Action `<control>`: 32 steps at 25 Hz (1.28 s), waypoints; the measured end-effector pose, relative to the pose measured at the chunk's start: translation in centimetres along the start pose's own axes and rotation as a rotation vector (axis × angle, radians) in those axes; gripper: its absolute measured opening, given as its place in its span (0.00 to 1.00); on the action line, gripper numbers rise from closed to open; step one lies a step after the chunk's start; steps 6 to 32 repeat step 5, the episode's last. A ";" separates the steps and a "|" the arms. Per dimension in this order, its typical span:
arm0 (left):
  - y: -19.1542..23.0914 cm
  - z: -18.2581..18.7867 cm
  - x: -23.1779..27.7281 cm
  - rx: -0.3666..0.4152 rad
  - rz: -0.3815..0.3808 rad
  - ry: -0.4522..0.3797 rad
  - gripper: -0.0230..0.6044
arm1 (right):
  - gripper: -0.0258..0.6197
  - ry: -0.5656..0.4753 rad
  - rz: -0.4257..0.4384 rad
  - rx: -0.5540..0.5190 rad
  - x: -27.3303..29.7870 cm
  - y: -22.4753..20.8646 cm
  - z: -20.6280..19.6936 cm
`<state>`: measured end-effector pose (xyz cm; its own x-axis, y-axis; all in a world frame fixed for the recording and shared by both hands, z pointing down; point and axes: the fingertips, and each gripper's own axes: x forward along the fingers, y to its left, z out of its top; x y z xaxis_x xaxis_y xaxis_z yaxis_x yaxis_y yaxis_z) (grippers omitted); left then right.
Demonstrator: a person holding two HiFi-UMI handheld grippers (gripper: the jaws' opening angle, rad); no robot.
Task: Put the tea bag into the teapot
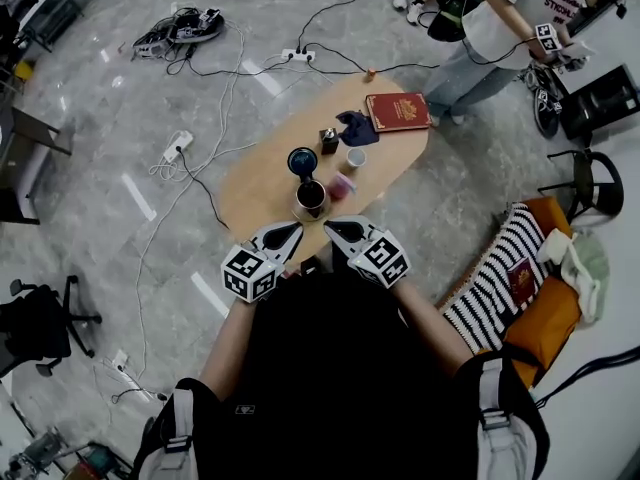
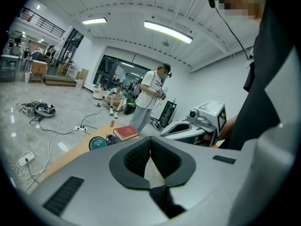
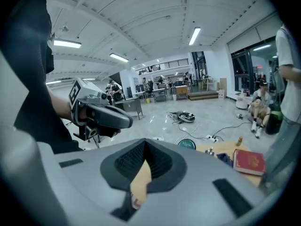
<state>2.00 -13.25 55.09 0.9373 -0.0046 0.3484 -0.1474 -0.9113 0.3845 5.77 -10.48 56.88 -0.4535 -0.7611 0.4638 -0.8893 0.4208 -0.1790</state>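
On the oval wooden table (image 1: 262, 194) a dark teapot (image 1: 311, 198) stands open, with its round teal lid (image 1: 302, 160) lying just behind it. A small pink item (image 1: 341, 184), possibly the tea bag, lies to the teapot's right. My left gripper (image 1: 288, 235) and right gripper (image 1: 336, 230) hover side by side over the table's near edge, just short of the teapot. Both are shut with nothing between the jaws. The lid (image 2: 98, 143) shows past my left gripper (image 2: 150, 139), and again as the lid (image 3: 186, 144) beyond my right gripper (image 3: 143, 145). The gripper views do not show the teapot.
A red book (image 1: 397, 111), a dark blue cloth (image 1: 356, 127), a small dark object (image 1: 329, 140) and a white cup (image 1: 355, 158) sit on the far half of the table. Cables and a power strip (image 1: 298, 55) cross the floor. A person (image 1: 500, 28) stands beyond the table; a striped seat (image 1: 500, 273) is at right.
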 end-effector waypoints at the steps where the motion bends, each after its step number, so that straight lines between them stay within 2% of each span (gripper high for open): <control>1: 0.0 0.2 -0.2 0.002 0.002 -0.002 0.05 | 0.05 -0.001 0.000 -0.003 -0.1 0.1 0.1; 32: 0.0 0.9 -1.1 0.003 0.008 -0.009 0.05 | 0.05 -0.004 0.003 -0.021 -0.1 0.5 0.7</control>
